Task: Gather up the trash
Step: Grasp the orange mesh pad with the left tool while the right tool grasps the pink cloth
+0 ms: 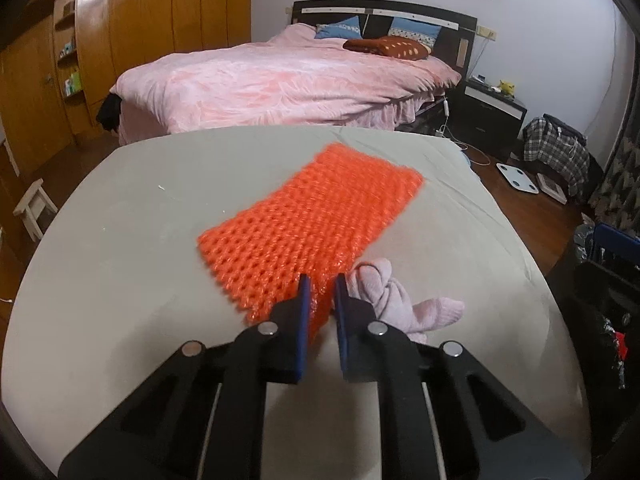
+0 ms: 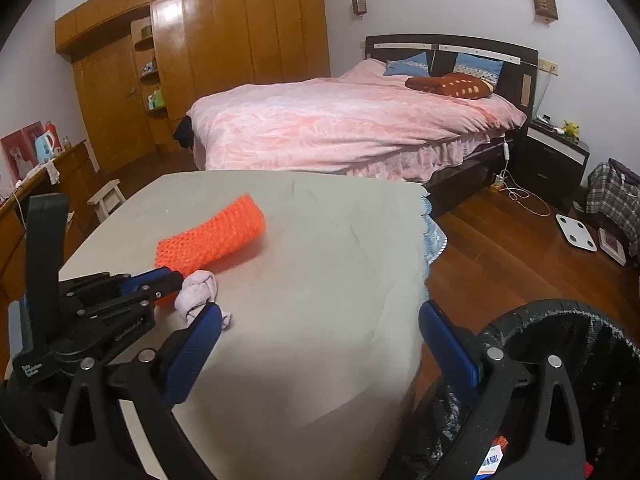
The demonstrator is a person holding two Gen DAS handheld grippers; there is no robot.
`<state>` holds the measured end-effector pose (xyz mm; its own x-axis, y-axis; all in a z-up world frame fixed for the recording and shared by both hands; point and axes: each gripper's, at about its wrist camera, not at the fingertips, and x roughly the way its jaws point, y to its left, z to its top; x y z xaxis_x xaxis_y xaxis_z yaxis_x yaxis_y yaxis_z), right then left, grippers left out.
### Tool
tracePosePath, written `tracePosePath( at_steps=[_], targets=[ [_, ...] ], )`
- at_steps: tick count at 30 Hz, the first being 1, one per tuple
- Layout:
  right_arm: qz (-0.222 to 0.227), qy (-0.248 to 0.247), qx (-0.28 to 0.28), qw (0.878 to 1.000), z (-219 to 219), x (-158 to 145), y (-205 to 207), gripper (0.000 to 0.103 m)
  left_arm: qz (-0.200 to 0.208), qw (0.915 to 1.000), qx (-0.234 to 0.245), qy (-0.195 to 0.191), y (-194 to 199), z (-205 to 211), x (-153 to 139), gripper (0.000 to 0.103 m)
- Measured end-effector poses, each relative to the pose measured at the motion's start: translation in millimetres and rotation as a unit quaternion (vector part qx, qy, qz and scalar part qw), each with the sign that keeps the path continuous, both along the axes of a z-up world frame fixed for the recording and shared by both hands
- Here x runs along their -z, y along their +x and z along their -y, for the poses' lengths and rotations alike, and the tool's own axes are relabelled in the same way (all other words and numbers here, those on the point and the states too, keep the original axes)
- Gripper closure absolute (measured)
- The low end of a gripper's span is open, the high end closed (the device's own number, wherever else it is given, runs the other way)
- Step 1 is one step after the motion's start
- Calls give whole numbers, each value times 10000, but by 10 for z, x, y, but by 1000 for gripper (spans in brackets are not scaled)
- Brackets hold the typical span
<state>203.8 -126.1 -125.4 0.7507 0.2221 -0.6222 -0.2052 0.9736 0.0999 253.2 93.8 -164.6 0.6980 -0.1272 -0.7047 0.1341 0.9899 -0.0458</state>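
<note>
Left tongs (image 1: 319,280) are closed on the near end of the orange foam net (image 1: 308,224), with net material bunched between the 2 blue pads. The net extends from that grip toward the far edge of the worktop (image 1: 120,264), and its blurred outline leaves unclear whether it lies flat. A knotted pale pink cloth (image 1: 384,300) sits just beside the gripped end, touching the net.

The right wrist view shows the same grasp from the side: left tongs (image 2: 176,278) clamped on the net (image 2: 212,236), pink cloth (image 2: 198,292) against them, all toward the left edge of the worktop (image 2: 320,280). Right tongs (image 2: 320,324) stand wide open and hold nothing, over the worktop's near right corner.

Only the right view shows the black-lined trash bin (image 2: 560,320) off that corner (red and white scraps visible inside). White lettering on the left device body is too small to read. A bed (image 2: 352,124) with pink bedding stands beyond the far edge.
</note>
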Motion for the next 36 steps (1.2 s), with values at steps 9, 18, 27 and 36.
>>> tracePosePath(
  at_steps=[9,18,27,36],
  targets=[
    [76,63,-146,9998,-116,-58,1,6,175,9981,-583,-102,-188,-251,-165,97],
    [-46,162,-462,9988,-495,102,102,10,71,9958,-907,-110,-417,-540,-196,95],
    [-475,150,-944,9943,-889,360,335,33,85,9953,-955,-133,-393,-644,-225,95],
    [-695,127,-1377,9879,-1028,437,311,74,155,9956,-902,-190,-416,-612,-247,96]
  ],
)
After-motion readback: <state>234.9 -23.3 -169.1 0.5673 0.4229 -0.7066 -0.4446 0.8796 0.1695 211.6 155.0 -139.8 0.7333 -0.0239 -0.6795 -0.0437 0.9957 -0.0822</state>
